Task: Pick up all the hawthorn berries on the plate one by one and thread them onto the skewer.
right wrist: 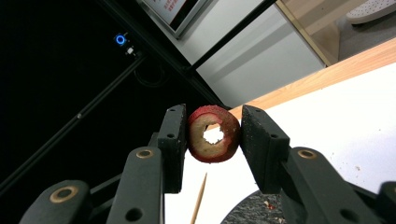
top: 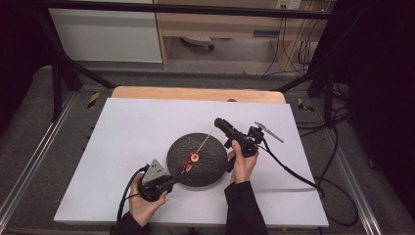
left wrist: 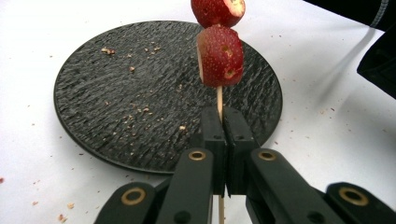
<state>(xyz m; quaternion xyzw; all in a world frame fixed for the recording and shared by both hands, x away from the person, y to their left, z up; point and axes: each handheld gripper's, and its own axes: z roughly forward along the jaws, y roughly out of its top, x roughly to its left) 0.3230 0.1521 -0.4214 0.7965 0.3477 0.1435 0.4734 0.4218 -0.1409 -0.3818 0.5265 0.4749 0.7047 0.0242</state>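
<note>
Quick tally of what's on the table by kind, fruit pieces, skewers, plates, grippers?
Red fruit pieces: 3, two on the skewer, one in the right gripper
Wooden skewer: 1
Black plate: 1
Grippers: 2, left gripper shut on the skewer, right gripper shut on a fruit piece
Total: 7

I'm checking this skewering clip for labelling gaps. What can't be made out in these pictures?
- High view: the fruit piece in the right gripper is too small and dark to see.
- Left gripper view: the top fruit piece on the skewer is cut off by the upper edge; the left gripper hides the stick where it is clamped.
- Right gripper view: the cored fruit ring covers the skewer tip's target; most of the black plate is cut off below.
</note>
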